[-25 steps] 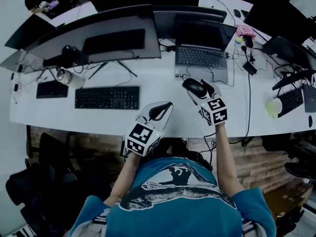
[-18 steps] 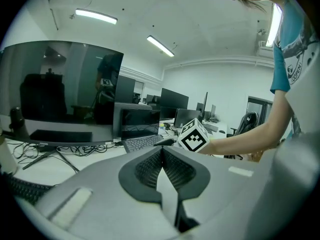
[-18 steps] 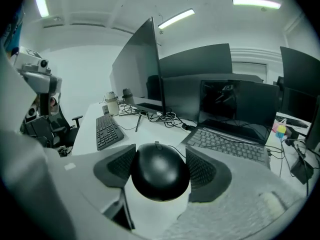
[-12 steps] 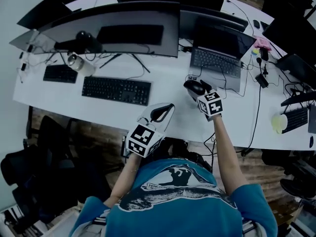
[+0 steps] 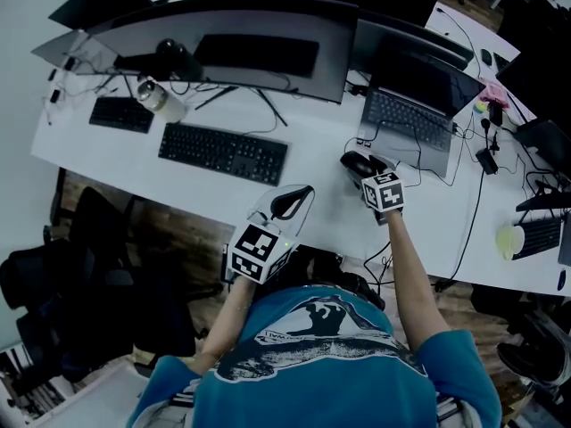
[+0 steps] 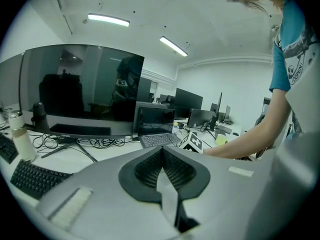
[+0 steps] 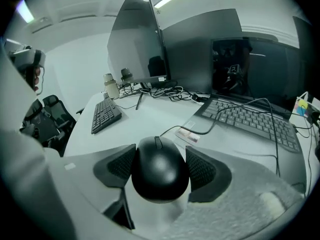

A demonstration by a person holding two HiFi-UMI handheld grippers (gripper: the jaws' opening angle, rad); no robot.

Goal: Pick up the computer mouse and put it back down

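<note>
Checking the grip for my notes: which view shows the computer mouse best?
Right gripper view: the computer mouse sits large between the right gripper's pads. Head view shows it small, dark; left gripper view doesn't show it.

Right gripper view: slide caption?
Right gripper holds the black computer mouse; keyboard, monitor and laptop on the desk beyond.

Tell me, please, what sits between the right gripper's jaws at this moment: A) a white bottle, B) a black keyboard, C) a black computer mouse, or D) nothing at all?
C: the right gripper view shows the black computer mouse between the two pads of the right gripper, one pad against each of its sides.
</note>
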